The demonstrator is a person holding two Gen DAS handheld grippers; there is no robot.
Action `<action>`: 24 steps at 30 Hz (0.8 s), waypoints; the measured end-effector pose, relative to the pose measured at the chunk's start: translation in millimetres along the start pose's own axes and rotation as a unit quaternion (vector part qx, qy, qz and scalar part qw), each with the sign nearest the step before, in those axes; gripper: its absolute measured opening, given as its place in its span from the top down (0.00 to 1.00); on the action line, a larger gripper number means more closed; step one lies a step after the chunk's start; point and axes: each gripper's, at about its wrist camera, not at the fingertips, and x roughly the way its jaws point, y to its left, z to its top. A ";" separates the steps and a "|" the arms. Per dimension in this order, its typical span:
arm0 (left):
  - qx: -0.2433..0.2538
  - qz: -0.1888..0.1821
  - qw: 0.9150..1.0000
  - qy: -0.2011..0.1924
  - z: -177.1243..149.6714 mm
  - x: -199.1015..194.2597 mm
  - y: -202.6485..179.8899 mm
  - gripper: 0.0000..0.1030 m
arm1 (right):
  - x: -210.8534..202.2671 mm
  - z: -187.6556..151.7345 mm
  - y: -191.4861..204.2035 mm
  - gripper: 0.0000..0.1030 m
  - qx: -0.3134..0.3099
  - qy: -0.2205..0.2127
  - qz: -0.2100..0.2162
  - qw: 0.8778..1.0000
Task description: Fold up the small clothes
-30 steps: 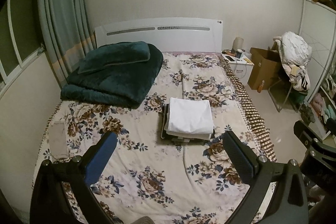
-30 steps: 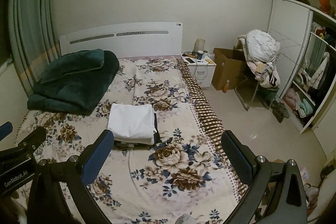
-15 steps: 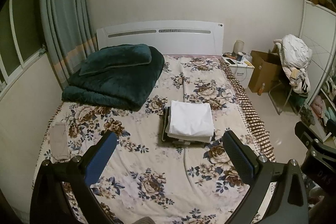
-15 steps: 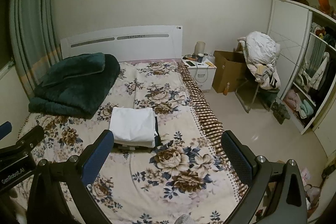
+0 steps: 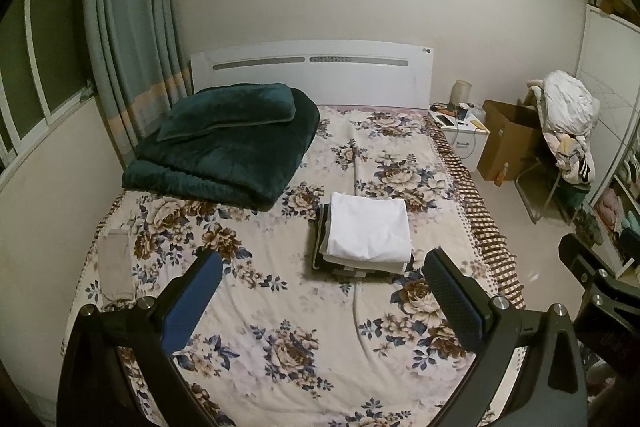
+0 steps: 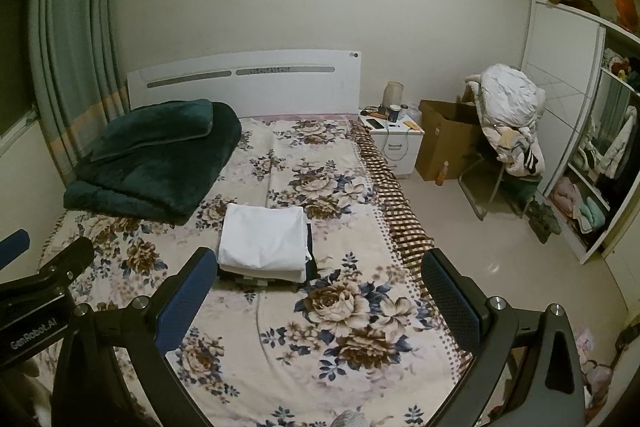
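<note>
A stack of folded clothes with a white piece on top lies in the middle of the floral bed sheet; it also shows in the right wrist view as the stack. My left gripper is open and empty, held well above and short of the stack. My right gripper is likewise open with nothing between its fingers. The right gripper's body shows at the right edge of the left wrist view, and the left gripper's body at the left edge of the right wrist view.
A folded dark green blanket lies near the white headboard. A small beige cloth rests at the bed's left edge. A nightstand, cardboard box, chair piled with clothes and wardrobe stand to the right.
Both cameras have pulled back and tilted up slightly, so the bed and stack sit a little lower in view. Both grippers stay open and empty.
</note>
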 end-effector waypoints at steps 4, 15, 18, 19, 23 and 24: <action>-0.001 0.002 1.000 -0.002 -0.7 -0.2 0.5 0.00 | -0.4 0.8 0.1 0.00 0.001 -0.001 0.001 1.000; -0.001 0.005 1.000 -0.003 -1.4 -1.8 -0.4 0.00 | -1.3 1.4 5.8 0.00 0.005 0.000 0.007 1.000; -0.001 0.006 1.000 -0.004 -1.5 -1.9 -0.5 0.00 | -2.0 -0.1 6.3 0.00 0.006 0.000 0.007 1.000; 0.000 0.006 1.000 -0.004 -1.1 -2.5 -0.3 0.00 | -1.8 0.1 6.3 0.00 0.006 0.000 0.007 1.000; 0.000 0.006 1.000 -0.005 -1.3 -2.5 -0.9 0.00 | -1.6 0.5 6.3 0.00 0.006 -0.001 0.007 1.000; -0.001 0.006 1.000 -0.004 -1.4 -2.8 -0.8 0.00 | -1.4 0.1 5.7 0.00 0.006 0.000 0.007 1.000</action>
